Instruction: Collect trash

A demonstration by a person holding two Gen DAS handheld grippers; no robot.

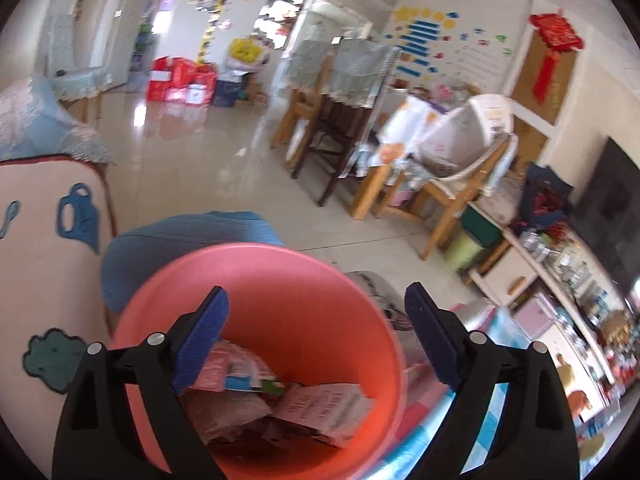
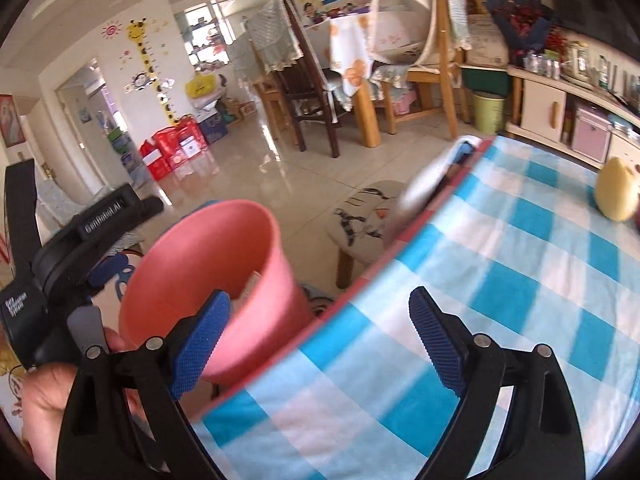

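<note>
Left wrist view: one pink bucket [image 1: 280, 300] fills the lower centre of the frame, round, plain plastic, wide rim, standing beside the checked table edge. Inside it a heap of trash [image 1: 280, 400]: crumpled paper, a pinkish wrapper, one white printed carton at lower right of the heap; exact piece count can't be told. Left gripper [image 1: 316, 340] sits right above the bucket mouth, two blue pads spread wide, nothing between them, holding nothing. Left of the bucket, a cream sofa cover [image 1: 44, 248] with blue patches; a blue cushion [image 1: 192, 240] behind the rim. Upper centre, wooden chairs [image 1: 320, 120], blurry, count unclear. Right wrist view: at far left a hand [image 2: 44, 400] grips the other black tool. Same bucket [image 2: 224, 280] at centre left, seen from the side, tilted in the fisheye, below the table edge. Right gripper [image 2: 320, 344] at lower centre, two blue pads wide apart, empty, over the blue-and-white checked tablecloth [image 2: 500, 280]. One yellow plush toy [image 2: 616, 192] on the cloth at right edge. One green bin [image 2: 488, 110] on the floor at upper right.
</note>
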